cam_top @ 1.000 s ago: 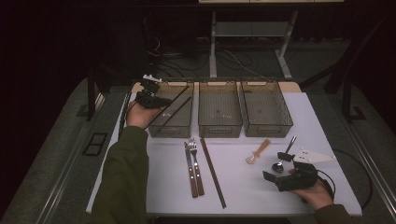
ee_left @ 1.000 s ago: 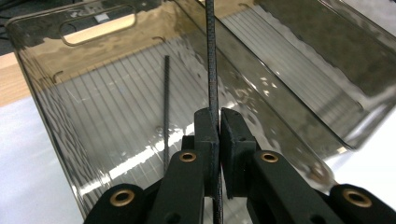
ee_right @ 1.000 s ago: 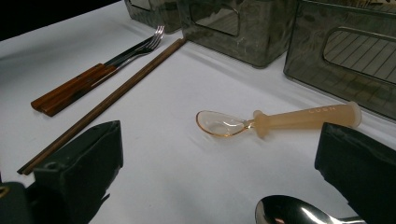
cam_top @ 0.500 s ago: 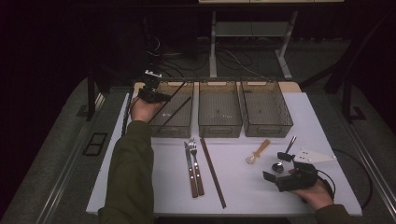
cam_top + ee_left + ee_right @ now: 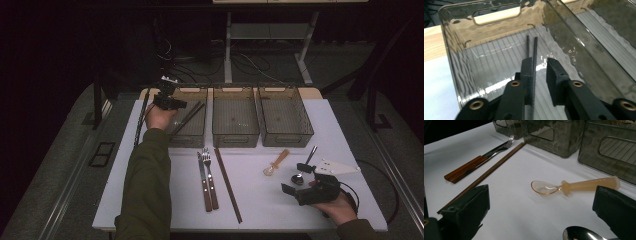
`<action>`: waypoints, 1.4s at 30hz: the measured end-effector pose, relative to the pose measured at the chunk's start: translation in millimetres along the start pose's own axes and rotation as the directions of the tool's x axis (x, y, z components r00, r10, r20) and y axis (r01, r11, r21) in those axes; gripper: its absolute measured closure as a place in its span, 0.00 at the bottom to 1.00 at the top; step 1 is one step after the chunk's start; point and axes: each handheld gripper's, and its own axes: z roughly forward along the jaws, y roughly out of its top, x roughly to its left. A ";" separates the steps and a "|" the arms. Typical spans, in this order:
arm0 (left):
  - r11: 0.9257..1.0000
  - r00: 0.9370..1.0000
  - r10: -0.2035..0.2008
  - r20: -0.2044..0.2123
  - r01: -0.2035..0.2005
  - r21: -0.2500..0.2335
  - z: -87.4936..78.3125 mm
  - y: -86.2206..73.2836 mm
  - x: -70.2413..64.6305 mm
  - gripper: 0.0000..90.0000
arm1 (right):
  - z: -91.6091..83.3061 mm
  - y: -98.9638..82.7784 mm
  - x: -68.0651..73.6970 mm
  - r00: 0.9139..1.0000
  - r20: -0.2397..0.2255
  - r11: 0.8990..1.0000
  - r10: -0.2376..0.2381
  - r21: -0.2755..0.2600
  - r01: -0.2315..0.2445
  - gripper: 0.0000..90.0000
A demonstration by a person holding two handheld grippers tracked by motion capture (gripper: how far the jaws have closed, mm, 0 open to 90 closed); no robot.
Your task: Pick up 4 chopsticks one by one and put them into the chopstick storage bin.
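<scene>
My left gripper (image 5: 169, 100) hangs over the back left corner of the left clear bin (image 5: 186, 141). In the left gripper view its jaws (image 5: 539, 60) stand open above the bin floor. Two black chopsticks (image 5: 534, 47) lie in the bin, and one runs along the inner face of the left jaw. From the high view the chopsticks (image 5: 187, 117) lie slanted inside that bin. My right gripper (image 5: 293, 178) rests at the front right of the table, open wide with nothing gripped. Ahead of its jaws (image 5: 541, 192) lies a translucent orange spoon (image 5: 574, 186).
Two more clear bins (image 5: 235, 137) (image 5: 285, 140) stand to the right of the first. A wooden-handled fork and knife (image 5: 207, 177) and a single brown chopstick (image 5: 228, 185) lie mid-table. A metal spoon (image 5: 304, 167) lies by the right gripper, next to the orange spoon (image 5: 276, 162).
The left hand has moved a little farther back over the left bin. The right gripper has stayed where it was.
</scene>
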 end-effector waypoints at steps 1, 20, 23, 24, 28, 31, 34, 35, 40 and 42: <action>1.000 1.000 0.010 -0.004 -0.010 -0.002 -0.5 0.2 -0.5 0.79 | 0.0 0.0 0.1 1.000 0.001 1.000 0.000 0.000 0.000 0.01; 0.996 0.995 0.080 0.059 -0.077 -0.055 -35.1 -5.5 -26.7 0.50 | 0.9 -0.1 0.3 1.000 0.009 1.000 -0.003 0.007 0.003 0.01; 0.994 0.992 0.101 0.071 -0.097 -0.056 -40.9 -9.0 -32.6 0.48 | 0.7 -0.2 0.1 1.000 0.010 1.000 -0.002 0.006 0.002 0.01; 0.993 0.991 0.110 0.073 -0.106 -0.057 -43.1 -10.7 -35.2 0.47 | 0.8 -0.2 0.2 1.000 0.010 1.000 -0.002 0.007 0.002 0.01; 0.991 0.988 0.123 0.093 -0.118 -0.057 -49.7 -18.8 -44.7 0.47 | 0.7 -0.2 0.2 1.000 0.010 1.000 -0.004 0.008 0.004 0.01; 0.989 0.984 0.147 0.097 -0.143 -0.048 -54.3 -25.6 -51.4 0.47 | 0.8 -0.2 0.5 1.000 0.011 1.000 -0.004 0.008 0.004 0.01; 0.986 0.980 0.161 0.112 -0.156 -0.053 -57.7 -34.7 -60.7 0.51 | 1.0 -0.3 0.7 1.000 0.011 1.000 -0.005 0.007 0.005 0.01; 0.984 0.977 0.178 0.119 -0.172 -0.055 -58.7 -37.5 -62.7 0.53 | 1.1 -0.3 0.8 1.000 0.010 1.000 -0.003 0.009 0.003 0.01; 0.979 0.966 0.205 0.155 -0.199 -0.055 -60.9 -54.7 -76.8 0.66 | 1.4 -0.5 0.9 1.000 0.011 1.000 -0.007 0.009 0.007 0.01; 0.976 0.961 0.216 0.172 -0.210 -0.050 -60.5 -62.0 -81.8 0.74 | 1.3 -0.5 1.0 1.000 0.011 1.000 -0.006 0.009 0.006 0.01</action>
